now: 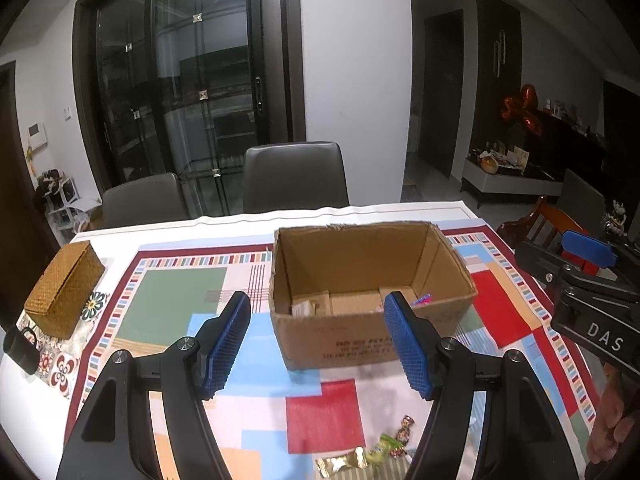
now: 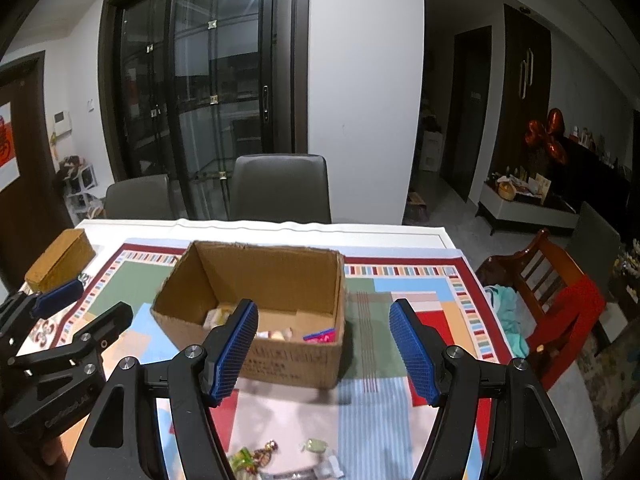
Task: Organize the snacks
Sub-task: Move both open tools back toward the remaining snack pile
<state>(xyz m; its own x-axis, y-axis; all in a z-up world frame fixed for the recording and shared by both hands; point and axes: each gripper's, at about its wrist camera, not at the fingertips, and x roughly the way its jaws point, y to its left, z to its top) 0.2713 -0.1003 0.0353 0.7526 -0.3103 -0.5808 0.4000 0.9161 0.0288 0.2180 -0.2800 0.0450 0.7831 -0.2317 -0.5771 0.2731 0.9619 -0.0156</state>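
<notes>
An open cardboard box (image 1: pixel 372 280) stands on the patterned tablecloth; it also shows in the right wrist view (image 2: pixel 256 292) with a few wrapped snacks inside, one pink and blue (image 2: pixel 320 335). Loose wrapped candies (image 1: pixel 380 448) lie on the cloth near the front edge, below both grippers, and show in the right wrist view (image 2: pixel 276 454). My left gripper (image 1: pixel 318 344) is open and empty, held above the cloth in front of the box. My right gripper (image 2: pixel 324 354) is open and empty, just right of the box's near corner. Each gripper appears at the edge of the other's view.
A woven brown lidded box (image 1: pixel 64 288) sits at the table's left, with a black mug (image 1: pixel 22 346) near it. Two grey chairs (image 1: pixel 296 178) stand behind the table. A wooden chair (image 2: pixel 556 292) with red and teal cloth stands at the right.
</notes>
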